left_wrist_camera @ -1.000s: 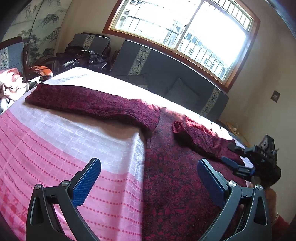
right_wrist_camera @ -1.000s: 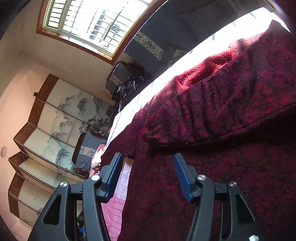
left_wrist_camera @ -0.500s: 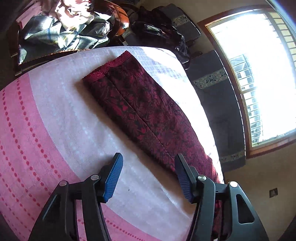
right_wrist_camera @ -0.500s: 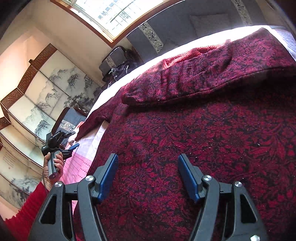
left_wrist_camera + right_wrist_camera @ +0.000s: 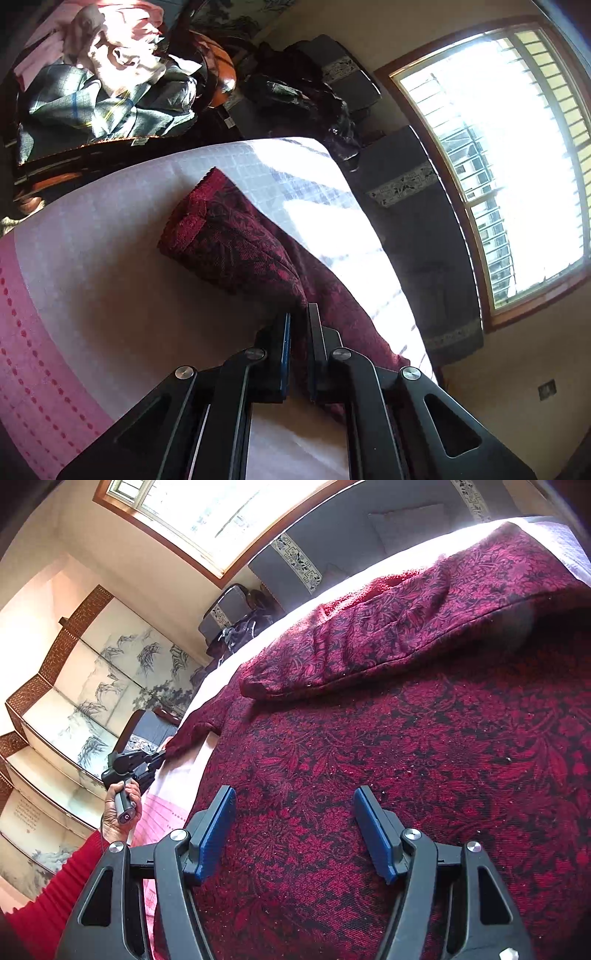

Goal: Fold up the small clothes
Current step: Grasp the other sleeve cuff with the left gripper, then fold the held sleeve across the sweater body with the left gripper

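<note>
Left wrist view: the left gripper had its jaws closed right down, pinching the near edge of the dark red patterned sleeve. The sleeve ran away from the jaws toward the far left, its cuff end lying on the white part of the pink-and-white cloth that covered the worktop. The cloth bunched up a little just ahead of the jaws, so the pinch looked taken but the lift not begun. Beyond the worktop a chair held a heap of other clothes; a window stood on the right.

Right wrist view: the right gripper was partly open with nothing between its pads, hovering low over the body of the red garment, which filled most of the frame. The other sleeve lay already folded across the garment's far part. At far left a hand in a red cuff held the left gripper against the outstretched sleeve's edge.

Step in hand, as I judged it: folding in the second sleeve. Next move would call for lifting the pinched sleeve and carrying it across onto the body, keeping it flat, while the right gripper pressed or steadied the body so it did not drag.
</note>
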